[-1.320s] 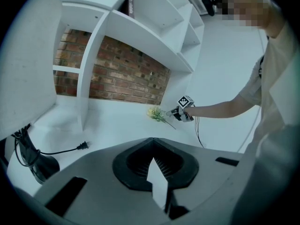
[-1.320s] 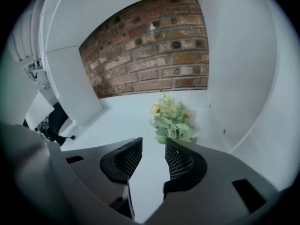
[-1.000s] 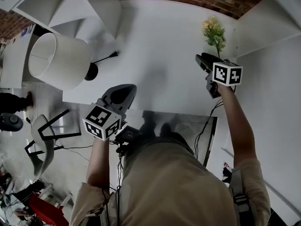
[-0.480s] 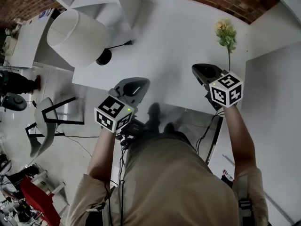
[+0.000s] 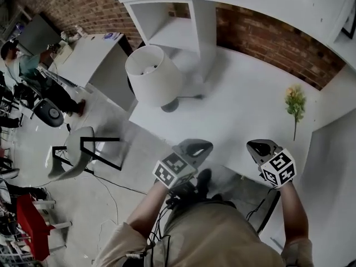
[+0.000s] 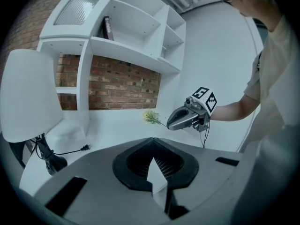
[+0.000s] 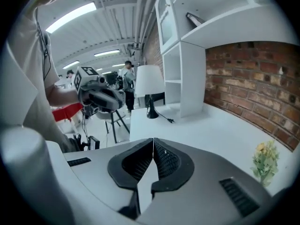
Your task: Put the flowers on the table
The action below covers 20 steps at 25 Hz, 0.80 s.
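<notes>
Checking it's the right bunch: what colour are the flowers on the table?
The flowers are pale yellow and green; the right gripper view shows it best.

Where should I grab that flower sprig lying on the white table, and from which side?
Take the bare stem below the blossoms, from above, jaws across it: it lies flat on the table, stem end toward you.

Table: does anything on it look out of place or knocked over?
The flowers lie flat on the table with no vase, and the lamp's plug lies loose on it. Nothing spilled or broken.
</notes>
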Each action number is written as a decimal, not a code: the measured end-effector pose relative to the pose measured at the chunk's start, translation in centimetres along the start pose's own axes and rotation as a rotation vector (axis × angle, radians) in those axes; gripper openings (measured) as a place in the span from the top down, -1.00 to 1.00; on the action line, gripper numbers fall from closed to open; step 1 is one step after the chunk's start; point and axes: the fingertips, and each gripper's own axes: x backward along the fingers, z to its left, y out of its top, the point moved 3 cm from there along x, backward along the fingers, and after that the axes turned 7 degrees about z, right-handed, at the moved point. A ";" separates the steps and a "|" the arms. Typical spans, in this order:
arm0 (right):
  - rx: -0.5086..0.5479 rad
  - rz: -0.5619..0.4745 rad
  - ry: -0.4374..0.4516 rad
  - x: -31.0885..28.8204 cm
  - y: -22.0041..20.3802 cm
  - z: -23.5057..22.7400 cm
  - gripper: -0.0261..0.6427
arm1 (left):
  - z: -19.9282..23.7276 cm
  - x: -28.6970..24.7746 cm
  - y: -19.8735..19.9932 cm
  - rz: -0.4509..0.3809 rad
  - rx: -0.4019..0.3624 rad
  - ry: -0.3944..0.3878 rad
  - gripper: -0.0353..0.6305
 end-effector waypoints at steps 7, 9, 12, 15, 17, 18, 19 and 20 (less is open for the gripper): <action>-0.032 -0.110 0.110 -0.4 2.5 5.0 0.85 | -0.6 3.2 -0.4 -0.030 0.022 0.038 0.87; -0.048 -0.144 0.150 -0.8 3.0 6.4 0.85 | -0.7 3.7 -0.3 -0.025 0.007 0.054 0.87; -0.054 -0.149 0.177 -0.5 2.5 8.5 0.85 | -1.9 3.6 -0.1 -0.024 -0.008 0.042 0.87; -0.074 -0.142 0.191 0.3 1.4 10.2 0.85 | -3.5 3.3 -0.3 -0.033 -0.013 0.015 0.87; -0.086 -0.143 0.185 0.8 1.0 10.5 0.85 | -4.2 3.2 -0.2 -0.038 -0.022 0.008 0.87; -0.093 -0.146 0.180 1.1 0.8 10.5 0.85 | -4.5 3.2 -0.2 -0.040 -0.026 0.006 0.87; -0.100 -0.149 0.176 1.5 0.5 10.6 0.85 | -4.7 3.2 -0.3 -0.041 -0.027 0.004 0.87; -0.106 -0.152 0.172 1.8 0.3 10.7 0.85 | -4.9 3.2 -0.4 -0.041 -0.028 0.002 0.87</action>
